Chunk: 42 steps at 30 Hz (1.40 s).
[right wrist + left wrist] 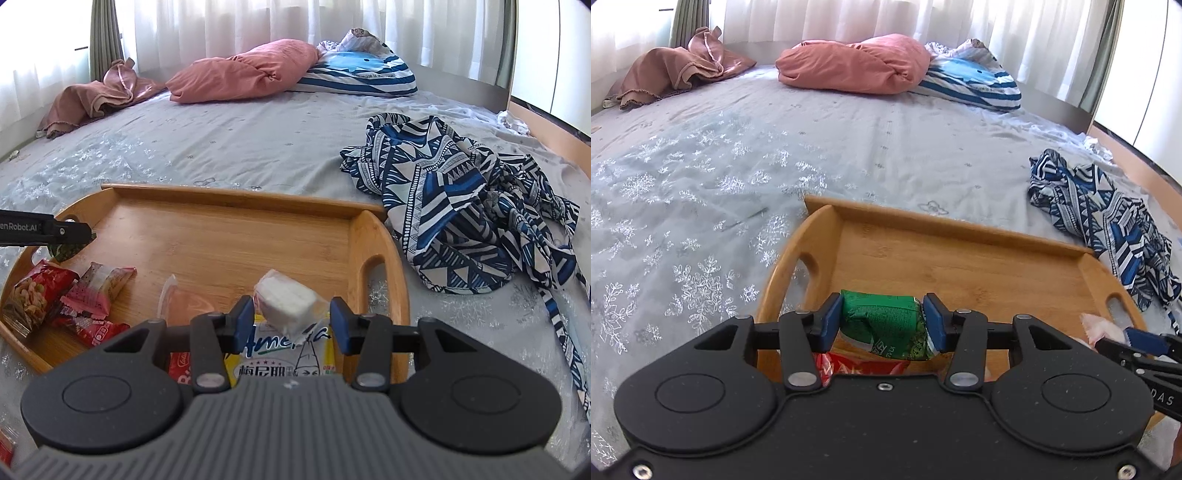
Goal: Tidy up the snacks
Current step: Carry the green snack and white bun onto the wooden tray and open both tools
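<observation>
The green snack packet (886, 325) is hanging crumpled over the wooden tray (960, 254), its long axis lying crosswise between the left gripper (884, 321) pads, which are pinching it narrowly; the right gripper (291, 321) is sitting half-open, the white wrapped snack (288, 299) lying tilted between its fingers, contact unclear.

A tray (207, 236) lies on the bed (258, 147). In the tray, snack packets (74, 295) cluster at 9 o'clock, with a wrapped cake (288, 302) near 6 o'clock. A crumpled cloth (461, 221) lies at 3 o'clock beside the tray; pillows (243, 74) lie behind at 12 o'clock.
</observation>
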Each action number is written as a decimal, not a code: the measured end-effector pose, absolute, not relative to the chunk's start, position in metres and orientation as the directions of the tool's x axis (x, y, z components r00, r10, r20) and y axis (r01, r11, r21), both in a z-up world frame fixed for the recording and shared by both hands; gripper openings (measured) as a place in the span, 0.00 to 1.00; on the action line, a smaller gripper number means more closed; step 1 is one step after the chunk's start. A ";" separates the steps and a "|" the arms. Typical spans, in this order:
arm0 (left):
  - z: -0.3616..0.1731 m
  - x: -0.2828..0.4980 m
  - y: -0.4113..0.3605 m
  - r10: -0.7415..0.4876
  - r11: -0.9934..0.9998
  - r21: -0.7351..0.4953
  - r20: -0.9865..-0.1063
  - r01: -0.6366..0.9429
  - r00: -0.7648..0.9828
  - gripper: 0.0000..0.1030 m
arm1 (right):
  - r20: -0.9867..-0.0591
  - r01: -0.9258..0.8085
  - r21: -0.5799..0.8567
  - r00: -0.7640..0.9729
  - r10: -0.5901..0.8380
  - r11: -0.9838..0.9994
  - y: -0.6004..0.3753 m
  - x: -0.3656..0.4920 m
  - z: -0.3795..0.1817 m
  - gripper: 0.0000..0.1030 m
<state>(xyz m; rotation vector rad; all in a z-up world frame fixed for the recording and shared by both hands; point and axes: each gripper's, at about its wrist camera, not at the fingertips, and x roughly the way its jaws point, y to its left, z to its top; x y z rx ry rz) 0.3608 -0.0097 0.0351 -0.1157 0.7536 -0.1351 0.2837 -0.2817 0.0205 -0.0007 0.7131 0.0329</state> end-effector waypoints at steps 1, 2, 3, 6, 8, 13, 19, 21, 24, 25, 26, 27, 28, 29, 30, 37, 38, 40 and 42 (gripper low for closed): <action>0.034 0.361 -0.010 -0.162 0.985 -0.150 -0.675 0.081 0.720 0.44 | -0.654 -0.030 0.012 0.756 0.030 0.999 -0.282 0.284 0.020 0.48; 0.034 0.360 -0.011 -0.159 0.986 -0.144 -0.677 0.082 0.719 0.44 | -0.655 -0.028 0.014 0.755 0.030 1.000 -0.282 0.284 0.020 0.48; 0.033 0.360 -0.012 -0.154 0.987 -0.135 -0.679 0.085 0.718 0.44 | -0.654 -0.027 0.014 0.756 0.030 1.000 -0.283 0.284 0.020 0.48; 0.030 0.361 -0.015 -0.146 0.989 -0.120 -0.687 0.086 0.712 0.44 | -0.655 -0.026 0.015 0.755 0.029 1.000 -0.283 0.284 0.019 0.48; 0.028 0.362 -0.016 -0.141 0.990 -0.115 -0.696 0.085 0.704 0.44 | -0.655 -0.025 0.015 0.755 0.029 1.000 -0.283 0.285 0.019 0.48; 0.021 0.363 -0.019 -0.119 0.993 -0.093 -0.715 0.076 0.689 0.44 | -0.657 -0.026 0.016 0.753 0.031 1.000 -0.282 0.285 0.017 0.49; 0.020 0.363 -0.019 -0.118 0.993 -0.084 -0.713 0.083 0.692 0.45 | -0.660 -0.027 0.019 0.751 0.033 0.999 -0.282 0.286 0.015 0.49; 0.020 0.362 -0.019 -0.115 0.993 -0.080 -0.711 0.083 0.694 0.45 | -0.660 -0.026 0.019 0.751 0.032 0.999 -0.283 0.286 0.015 0.49; 0.020 0.361 -0.019 -0.109 0.994 -0.070 -0.710 0.085 0.696 0.46 | -0.659 -0.024 0.026 0.751 0.035 0.999 -0.284 0.287 0.014 0.50; 0.020 0.361 -0.020 -0.108 0.994 -0.067 -0.710 0.085 0.696 0.46 | -0.659 -0.024 0.029 0.751 0.037 0.999 -0.284 0.287 0.014 0.50; 0.020 0.361 -0.020 -0.106 0.994 -0.063 -0.711 0.086 0.696 0.46 | -0.659 -0.023 0.031 0.751 0.038 0.999 -0.284 0.287 0.014 0.51; 0.020 0.361 -0.020 -0.104 0.994 -0.060 -0.711 0.087 0.695 0.46 | -0.659 -0.023 0.032 0.751 0.038 0.999 -0.285 0.287 0.014 0.51; 0.021 0.361 -0.020 -0.102 0.994 -0.056 -0.711 0.089 0.695 0.46 | -0.659 -0.022 0.032 0.751 0.038 0.999 -0.285 0.287 0.014 0.51; 0.021 0.361 -0.020 -0.101 0.994 -0.052 -0.711 0.091 0.696 0.47 | -0.659 -0.022 0.033 0.751 0.038 0.999 -0.285 0.287 0.014 0.51; 0.021 0.361 -0.020 -0.100 0.995 -0.050 -0.711 0.092 0.696 0.47 | -0.659 -0.021 0.033 0.751 0.038 0.999 -0.285 0.287 0.014 0.51; 0.021 0.361 -0.021 -0.094 0.995 -0.039 -0.713 0.094 0.695 0.50 | -0.660 -0.026 0.037 0.750 0.044 0.999 -0.284 0.286 0.015 0.57; 0.021 0.360 -0.021 -0.093 0.995 -0.035 -0.712 0.098 0.696 0.51 | -0.660 -0.027 0.040 0.750 0.046 0.999 -0.285 0.286 0.015 0.58; 0.021 0.360 -0.022 -0.091 0.995 -0.028 -0.712 0.101 0.697 0.52 | -0.659 -0.025 0.045 0.751 0.048 0.999 -0.285 0.286 0.015 0.58; 0.020 0.359 -0.022 -0.088 0.995 -0.026 -0.712 0.099 0.697 0.53 | -0.658 -0.023 0.050 0.751 0.050 0.999 -0.285 0.286 0.014 0.60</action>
